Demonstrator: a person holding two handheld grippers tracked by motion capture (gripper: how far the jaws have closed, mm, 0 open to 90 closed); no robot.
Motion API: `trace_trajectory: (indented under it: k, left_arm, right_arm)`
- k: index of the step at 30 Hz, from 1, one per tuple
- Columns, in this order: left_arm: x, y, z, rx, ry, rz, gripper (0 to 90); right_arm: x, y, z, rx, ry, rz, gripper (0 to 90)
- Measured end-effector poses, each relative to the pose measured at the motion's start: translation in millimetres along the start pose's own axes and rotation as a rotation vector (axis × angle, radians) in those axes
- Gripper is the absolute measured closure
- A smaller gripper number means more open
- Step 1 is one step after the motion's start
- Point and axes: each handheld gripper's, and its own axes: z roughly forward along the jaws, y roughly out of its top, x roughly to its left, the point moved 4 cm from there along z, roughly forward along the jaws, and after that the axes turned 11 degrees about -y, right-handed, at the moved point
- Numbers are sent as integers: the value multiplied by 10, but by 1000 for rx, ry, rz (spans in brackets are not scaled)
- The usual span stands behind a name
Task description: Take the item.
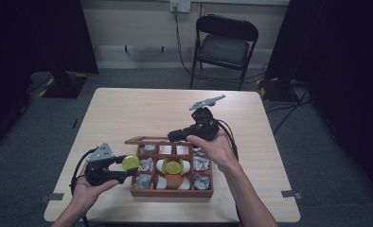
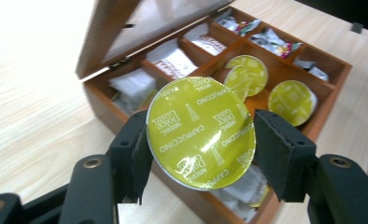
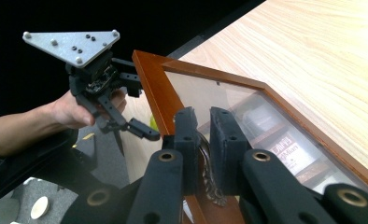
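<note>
With my left gripper [image 2: 201, 135] clamped on a capsule [image 2: 201, 132] just off the box's [image 1: 171, 192] left edge and my right gripper [image 3: 203, 140] apparently pinching the lid's [image 3: 210, 93] clasp, I next clear the capsule before lowering the lid

A pale wood-grain table [image 1: 128, 113] carries one thing directly — a brown wooden compartment box [image 1: 171, 192], sitting toward six o'clock of the tabletop, its glass-paned lid [image 1: 146, 140] raised at the box's twelve o'clock edge.
</note>
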Motion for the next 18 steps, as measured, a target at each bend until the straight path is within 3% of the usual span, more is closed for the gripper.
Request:
trace_trajectory:
  k: [18]
  left_arm:
    - [338,48,-183,-22,95,-54,403]
  right_arm:
    - [-2,9,-1,-2,-2,-5,819]
